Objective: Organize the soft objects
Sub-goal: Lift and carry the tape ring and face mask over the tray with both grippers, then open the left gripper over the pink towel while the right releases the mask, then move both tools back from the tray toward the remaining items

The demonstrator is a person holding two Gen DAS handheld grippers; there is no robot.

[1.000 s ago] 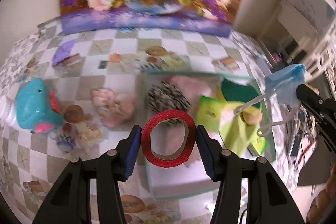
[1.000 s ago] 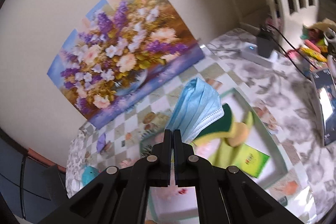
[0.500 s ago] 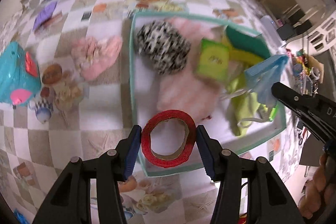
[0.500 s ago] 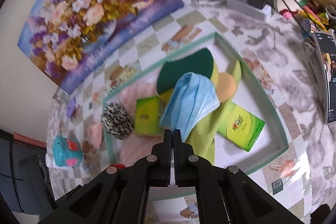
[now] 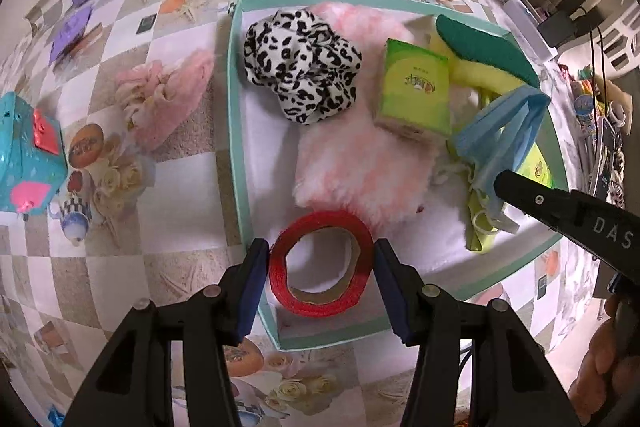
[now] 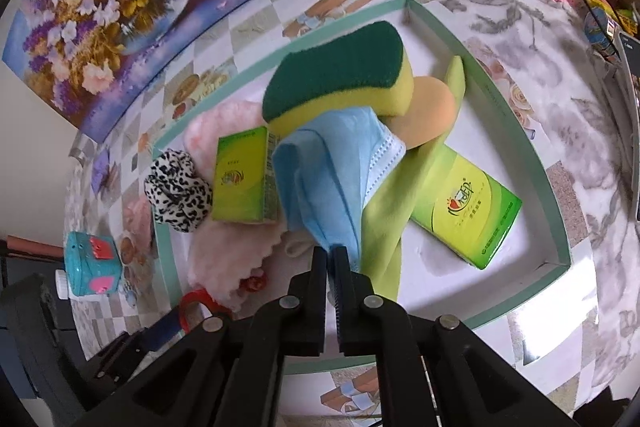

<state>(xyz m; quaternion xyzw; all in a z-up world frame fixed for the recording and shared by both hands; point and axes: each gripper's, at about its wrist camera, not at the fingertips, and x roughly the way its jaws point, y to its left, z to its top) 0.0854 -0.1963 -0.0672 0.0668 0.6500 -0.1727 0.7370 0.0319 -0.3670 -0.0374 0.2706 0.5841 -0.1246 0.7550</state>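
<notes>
Left gripper [image 5: 320, 263] clamps red tape roll [image 5: 320, 267] over tray's [image 5: 234, 107] near edge; right gripper [image 6: 330, 255], jaws nearly closed, pinches blue face mask [image 6: 332, 163].

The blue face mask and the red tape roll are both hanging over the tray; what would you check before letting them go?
1. Right gripper pinches the face mask: ok.
2. Left gripper holds the tape roll: ok.
3. Mask is above the tray: ok.
4. Tape roll is inside the tray's edge: ok, near the corner.
5. Bare floor under the mask: not ok, it hangs over a green cloth.
6. Mask touching the pile: cannot tell.
</notes>
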